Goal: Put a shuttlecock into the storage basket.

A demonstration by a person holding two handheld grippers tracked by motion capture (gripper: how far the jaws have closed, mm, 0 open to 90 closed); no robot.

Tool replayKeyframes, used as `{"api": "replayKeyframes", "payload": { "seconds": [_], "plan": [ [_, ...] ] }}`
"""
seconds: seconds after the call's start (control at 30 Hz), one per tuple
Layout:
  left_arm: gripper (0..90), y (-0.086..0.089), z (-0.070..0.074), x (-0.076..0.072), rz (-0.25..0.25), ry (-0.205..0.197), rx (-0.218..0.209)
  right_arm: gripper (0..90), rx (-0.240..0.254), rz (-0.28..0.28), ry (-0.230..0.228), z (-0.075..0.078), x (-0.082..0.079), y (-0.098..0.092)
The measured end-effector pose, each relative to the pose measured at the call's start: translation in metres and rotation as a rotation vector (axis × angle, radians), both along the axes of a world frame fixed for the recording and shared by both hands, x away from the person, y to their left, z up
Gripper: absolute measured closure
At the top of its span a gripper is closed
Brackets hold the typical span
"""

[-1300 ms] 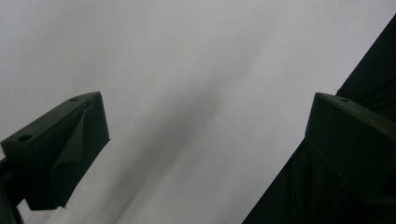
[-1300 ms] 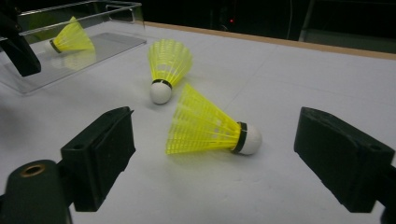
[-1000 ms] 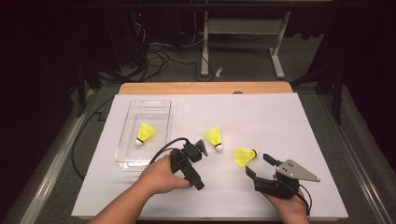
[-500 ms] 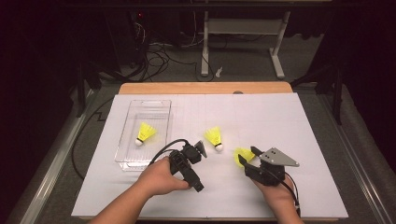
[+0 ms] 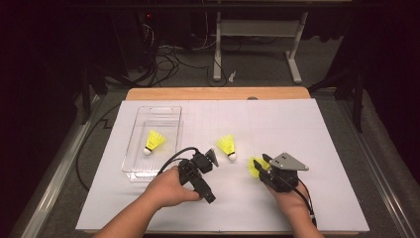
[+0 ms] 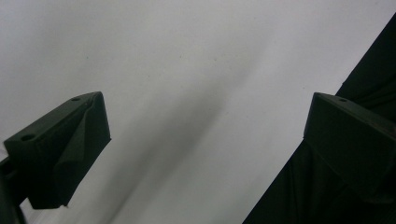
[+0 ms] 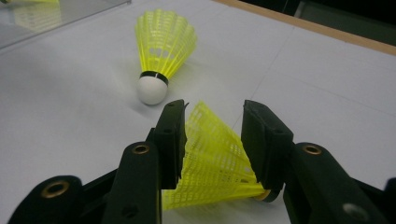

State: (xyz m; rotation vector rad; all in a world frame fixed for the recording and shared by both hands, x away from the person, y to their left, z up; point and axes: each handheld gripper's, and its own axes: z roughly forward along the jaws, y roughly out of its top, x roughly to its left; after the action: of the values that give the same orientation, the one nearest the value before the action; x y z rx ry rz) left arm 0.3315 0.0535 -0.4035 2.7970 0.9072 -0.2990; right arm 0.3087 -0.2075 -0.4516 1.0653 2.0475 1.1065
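Yellow plastic-skirted shuttlecock (image 7: 212, 161) lies on white table sheet (image 5: 297, 129), between right gripper (image 7: 212, 140) jaws, just closing, pads at skirt; cork toward 5 o'clock. Left gripper (image 6: 201, 140) jaws apart, empty.

High view above the white table (image 5: 297, 129); two close, low gripper views.

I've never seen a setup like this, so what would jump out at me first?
Three bright yellow shuttlecocks on a white table. One lies in the clear tray at left, one lies mid-table, and the third sits between the jaws of the right gripper, which have just been closing around its skirt.
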Motion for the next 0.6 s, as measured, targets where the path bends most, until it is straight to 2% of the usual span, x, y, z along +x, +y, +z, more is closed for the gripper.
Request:
{"api": "replayKeyframes", "payload": {
  "seconds": [0.13, 0.53, 0.6],
  "plan": [
    [1.6, -0.0001, -0.0006, -0.0003, -0.001, -0.001, 0.001, 65.3, -0.015, -0.007, 0.013, -0.0031, 0.0006, 0.0011],
    [1.8, 0.0016, 0.001, -0.0011, 0.001, -0.003, -0.001, 88.3, -0.054, -0.015, -0.015, -0.0018, -0.005, 0.0062],
    [1.8, 0.0006, 0.0007, -0.0014, 0.0, -0.002, 0.0, 90.0, -0.061, -0.018, -0.015, -0.0016, -0.0053, 0.0055]
  ]
}}
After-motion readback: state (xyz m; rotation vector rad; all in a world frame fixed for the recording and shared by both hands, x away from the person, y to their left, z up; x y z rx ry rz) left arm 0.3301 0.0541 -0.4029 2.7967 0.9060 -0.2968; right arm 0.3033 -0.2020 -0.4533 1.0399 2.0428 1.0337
